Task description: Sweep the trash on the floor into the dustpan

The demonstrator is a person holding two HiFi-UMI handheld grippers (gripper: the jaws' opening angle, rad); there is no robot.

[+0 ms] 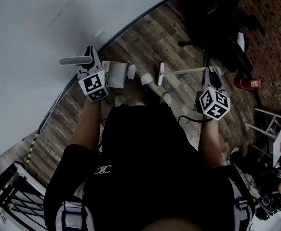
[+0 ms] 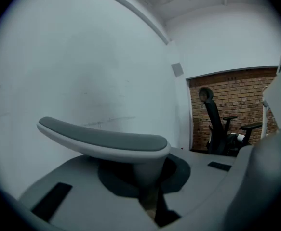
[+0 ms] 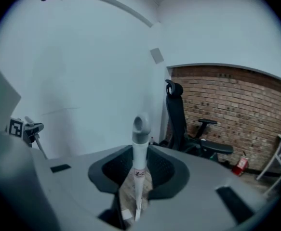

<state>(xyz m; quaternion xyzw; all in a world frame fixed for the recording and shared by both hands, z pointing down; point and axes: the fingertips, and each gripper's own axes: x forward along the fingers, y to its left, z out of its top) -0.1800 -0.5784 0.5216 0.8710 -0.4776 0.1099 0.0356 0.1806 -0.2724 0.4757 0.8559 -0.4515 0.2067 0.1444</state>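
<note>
On the floor point(image 1: 135, 40), white trash point(image 1: 146, 79) is seen between dustpan point(image 1: 116, 74) and broom point(image 1: 181, 71); it is judged light and easily scattered. The dustpan handle point(image 2: 104, 141) is clamped by the left gripper point(image 2: 149, 198), the stiff broomstick point(image 3: 139, 150) by the right gripper point(image 3: 134, 196), near its top

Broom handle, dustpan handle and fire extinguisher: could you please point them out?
broom handle point(image 3: 140, 154), right gripper view, on its white shaft.
dustpan handle point(image 2: 106, 140), left gripper view, on its grey top.
fire extinguisher point(image 1: 246, 83), head view, on its red body.

Dim, underexposed frames; strong fisheye vignette in gripper views; soft focus.
</note>
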